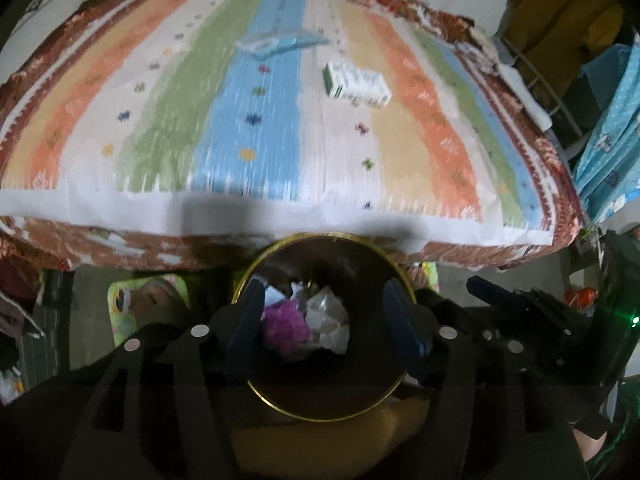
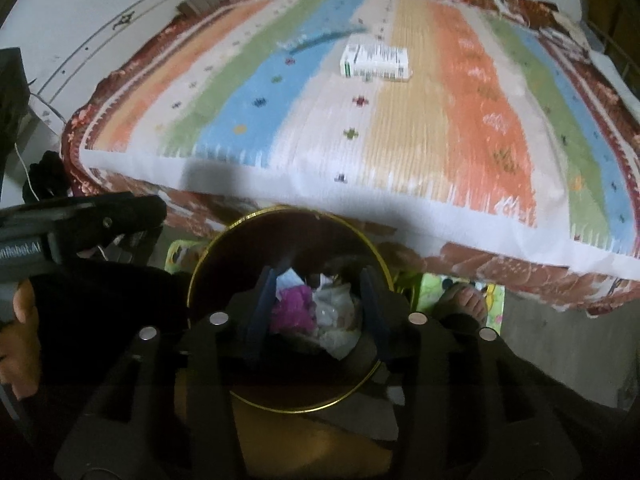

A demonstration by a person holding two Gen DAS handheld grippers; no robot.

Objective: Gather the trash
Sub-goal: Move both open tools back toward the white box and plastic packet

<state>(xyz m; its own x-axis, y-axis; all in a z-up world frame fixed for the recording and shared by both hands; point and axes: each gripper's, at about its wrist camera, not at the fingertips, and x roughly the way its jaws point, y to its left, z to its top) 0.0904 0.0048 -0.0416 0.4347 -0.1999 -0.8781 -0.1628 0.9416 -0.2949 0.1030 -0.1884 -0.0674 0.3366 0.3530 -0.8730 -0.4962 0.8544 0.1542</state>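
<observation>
A dark round bin with a gold rim point(image 1: 256, 394) point(image 2: 208, 256) stands on the floor at the foot of the bed. Inside it lie a crumpled purple piece point(image 1: 286, 326) point(image 2: 292, 306) and clear-white plastic wrappers point(image 1: 328, 316) point(image 2: 336, 312). My left gripper point(image 1: 322, 292) hangs open over the bin's mouth, with nothing between its blue fingers. Beside it, my right gripper point(image 2: 320, 276) is also open and empty above the bin. On the striped bedcover lie a white-and-green box point(image 1: 356, 84) point(image 2: 376, 62) and, farther back, a flat blue packet point(image 1: 280, 44) point(image 2: 316, 40).
The bed with its striped cover point(image 1: 120, 120) point(image 2: 480, 120) fills the space beyond the bin. A person's feet point(image 1: 156, 300) point(image 2: 464, 300) rest on a colourful mat on either side of the bin. Blue cloth point(image 1: 612, 140) and a metal rack stand at the right.
</observation>
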